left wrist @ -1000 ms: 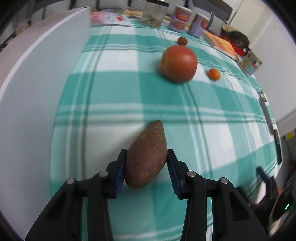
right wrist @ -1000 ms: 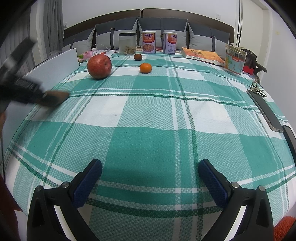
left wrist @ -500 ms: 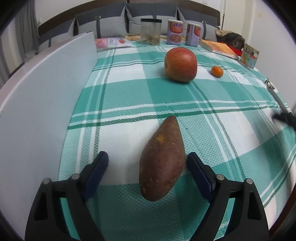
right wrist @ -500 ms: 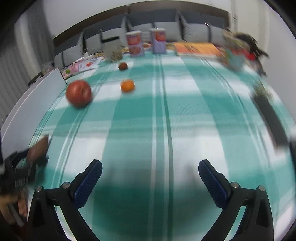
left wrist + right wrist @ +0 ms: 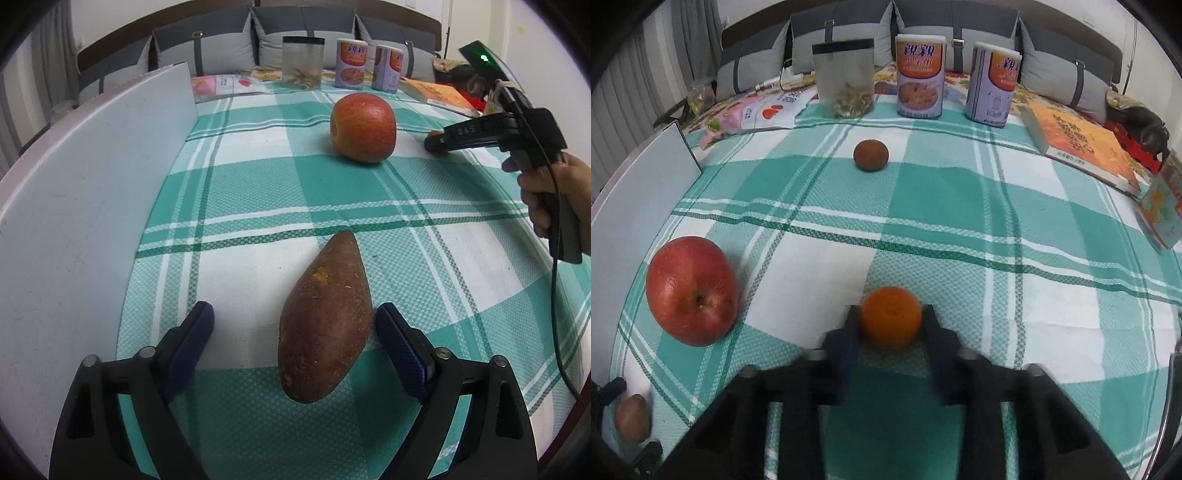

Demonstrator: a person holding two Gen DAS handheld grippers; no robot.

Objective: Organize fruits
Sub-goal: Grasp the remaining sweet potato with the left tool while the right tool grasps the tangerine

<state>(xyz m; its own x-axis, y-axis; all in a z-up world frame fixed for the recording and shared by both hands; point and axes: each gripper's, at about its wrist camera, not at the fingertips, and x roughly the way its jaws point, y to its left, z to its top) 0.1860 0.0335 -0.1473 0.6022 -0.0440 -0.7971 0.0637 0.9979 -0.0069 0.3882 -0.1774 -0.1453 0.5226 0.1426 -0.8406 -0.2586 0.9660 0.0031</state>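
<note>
A: Green-and-white checked cloth covers the tabletop (image 5: pixel 960 229), with grey cushions behind and a white board (image 5: pixel 74 206) standing along the left edge.

B: How far along does the sorting look?

A: Early to middling, I'd judge. A sweet potato (image 5: pixel 325 325) lies on the cloth near the board, and a big red apple (image 5: pixel 691 290) sits farther along, also close to the board. A small brown fruit (image 5: pixel 870 155) sits alone toward the back, near a clear jar (image 5: pixel 846 77) and two cans (image 5: pixel 919 74). Nothing is gathered in one clear spot yet.

B: And the left tongs (image 5: pixel 295 347)?

A: Spread wide around the sweet potato. The right pad is just beside its skin, the left pad well clear; I can't tell whether the right one touches. It holds nothing.

B: The right tongs (image 5: pixel 890 328)?

A: Narrowed around a small orange (image 5: pixel 890 316), one pad on each side. Both pads look pressed to the peel, so I'd call that a grip, though the edges are blurred. The orange sits low, at or just above the cloth.

B: What's left, then?

A: Probably moving the orange and the brown fruit to join the others.
</note>
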